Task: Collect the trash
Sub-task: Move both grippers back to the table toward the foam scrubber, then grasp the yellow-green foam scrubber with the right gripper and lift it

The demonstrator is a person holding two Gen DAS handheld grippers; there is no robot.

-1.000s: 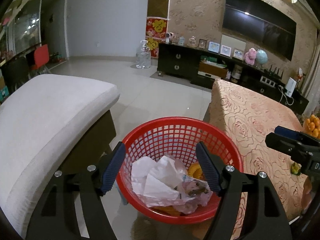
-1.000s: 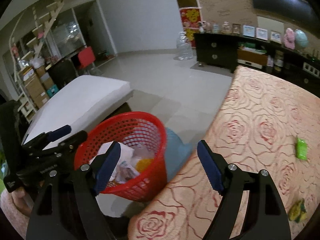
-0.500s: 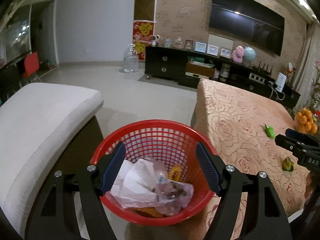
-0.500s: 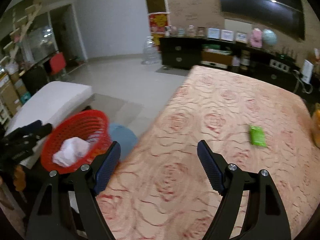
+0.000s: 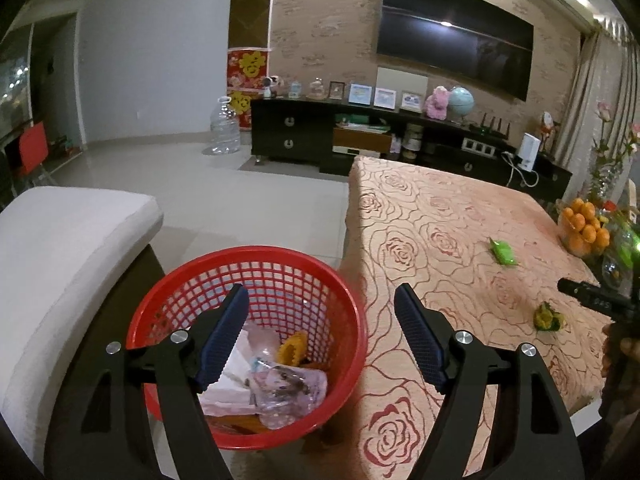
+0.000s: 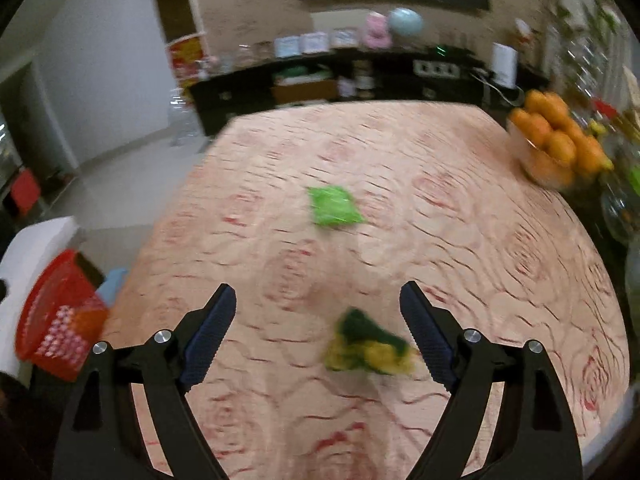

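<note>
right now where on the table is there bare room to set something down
Bare cloth runs from the table's left and far edges to the green packet, and between it and the yellow-green wrapper. Crowded at the right edge: orange bowl and glassware.

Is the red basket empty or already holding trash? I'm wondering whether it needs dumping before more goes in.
Holding trash, not full. The red basket has white paper, a clear plastic wrapper and a yellow scrap at the bottom.

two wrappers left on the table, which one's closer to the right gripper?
The crumpled yellow-and-green wrapper. It lies low between the open fingers of the right gripper, by the right one. The flat bright green packet lies farther up the table.
</note>
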